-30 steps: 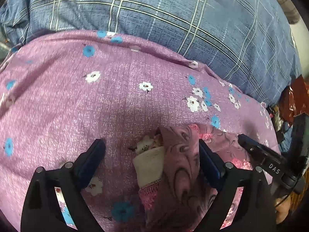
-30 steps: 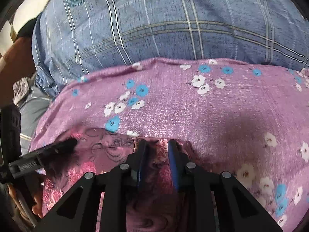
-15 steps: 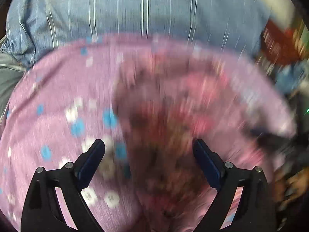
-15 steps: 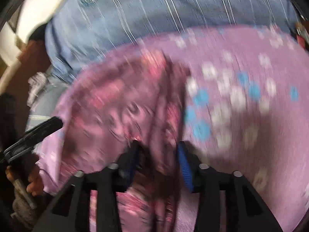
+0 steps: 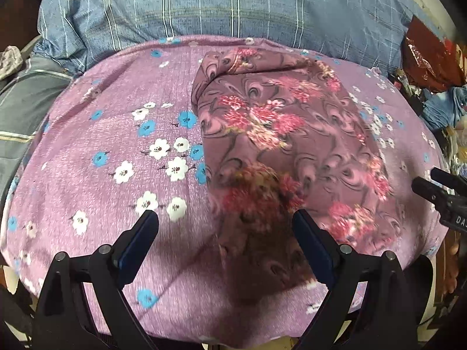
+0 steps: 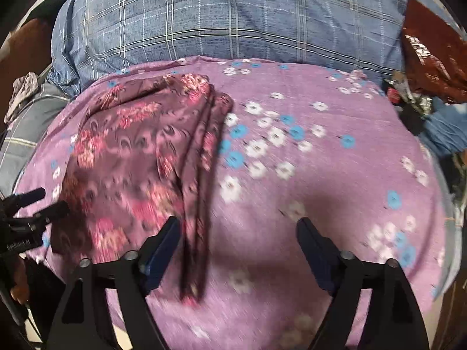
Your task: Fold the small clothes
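The left gripper (image 5: 224,230) is level, low over the purple flowered sheet (image 5: 116,151), jaws spread wide and holding nothing. The folded maroon floral garment (image 5: 280,134) lies flat from 12 to 4 o'clock of it, its near edge between the fingers. The right gripper (image 6: 238,234) is likewise released, the garment (image 6: 137,157) at its 10 o'clock, one fold edge running down just beside its left finger (image 6: 163,242).

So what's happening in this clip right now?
A person with two handheld grippers is folding a small maroon floral garment on a purple flowered sheet. Both the left gripper and the right gripper have their jaws wide open, holding nothing. The garment lies folded on the sheet.
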Tool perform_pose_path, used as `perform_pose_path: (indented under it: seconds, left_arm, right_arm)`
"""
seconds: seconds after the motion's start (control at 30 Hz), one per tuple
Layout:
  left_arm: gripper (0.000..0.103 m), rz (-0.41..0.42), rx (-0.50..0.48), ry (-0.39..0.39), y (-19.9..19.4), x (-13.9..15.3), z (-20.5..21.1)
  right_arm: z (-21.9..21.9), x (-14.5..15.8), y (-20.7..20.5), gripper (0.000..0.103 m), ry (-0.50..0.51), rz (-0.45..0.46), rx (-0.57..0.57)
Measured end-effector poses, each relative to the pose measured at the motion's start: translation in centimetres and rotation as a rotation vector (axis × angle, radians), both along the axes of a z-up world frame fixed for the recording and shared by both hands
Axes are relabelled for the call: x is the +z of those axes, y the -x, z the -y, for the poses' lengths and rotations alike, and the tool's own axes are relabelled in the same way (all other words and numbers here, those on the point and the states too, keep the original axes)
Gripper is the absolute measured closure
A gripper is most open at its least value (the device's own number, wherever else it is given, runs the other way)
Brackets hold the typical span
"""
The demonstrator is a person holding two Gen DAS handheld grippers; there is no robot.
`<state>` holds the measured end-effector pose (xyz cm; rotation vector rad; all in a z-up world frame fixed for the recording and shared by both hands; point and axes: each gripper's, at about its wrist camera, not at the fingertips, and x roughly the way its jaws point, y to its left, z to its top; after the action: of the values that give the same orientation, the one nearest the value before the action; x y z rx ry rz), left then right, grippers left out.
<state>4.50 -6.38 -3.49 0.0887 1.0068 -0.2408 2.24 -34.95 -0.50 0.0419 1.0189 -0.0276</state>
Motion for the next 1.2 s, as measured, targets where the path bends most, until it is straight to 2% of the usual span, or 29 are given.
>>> perform_pose_path:
  seconds: [0.1,0.27,0.4,0.5,0.6,0.73,0.87,1.13,1.2]
  left_arm:
    - [0.009,0.032,-0.007,-0.001,1.3,0.6,0.2]
    - [0.009,0.101,-0.023,-0.05,2.8,1.3,0.6]
    - [0.009,0.195,-0.028,-0.146,4.1,1.8,-0.1]
    - [0.009,0.224,-0.015,-0.222,4.6,1.7,-0.7]
    - [0.009,0.222,-0.014,-0.212,5.0,1.7,-1.3]
    - [0.009,0.201,-0.026,-0.199,5.0,1.5,-0.8]
    - [0.009,0.175,-0.028,-0.18,5.3,1.2,0.3]
    - [0.009,0.166,-0.079,-0.154,5.8,1.2,2.3]
    - [0.009,0.186,-0.096,-0.134,6.1,1.4,2.8]
  right_arm:
    - [0.5,0.4,1.7,0.009,0.053,0.016,-0.035]
    - [0.1,0.3,3.5,0.006,0.122,0.043,-0.04]
    - [-1.2,-0.1,3.8,0.004,0.187,0.054,-0.023]
    - [-2.1,-0.4,4.0,0.003,0.211,0.057,0.006]
    - [-3.0,-1.1,3.5,0.001,0.199,0.01,0.058]
    - [-4.3,-1.0,3.6,0.001,0.225,0.027,0.075]
    - [-4.8,-0.6,3.6,0.0,0.202,0.035,0.089]
    - [-3.8,-0.3,3.4,0.0,0.147,0.03,0.046]
    - [-3.6,-0.1,3.4,0.0,0.15,0.038,0.036]
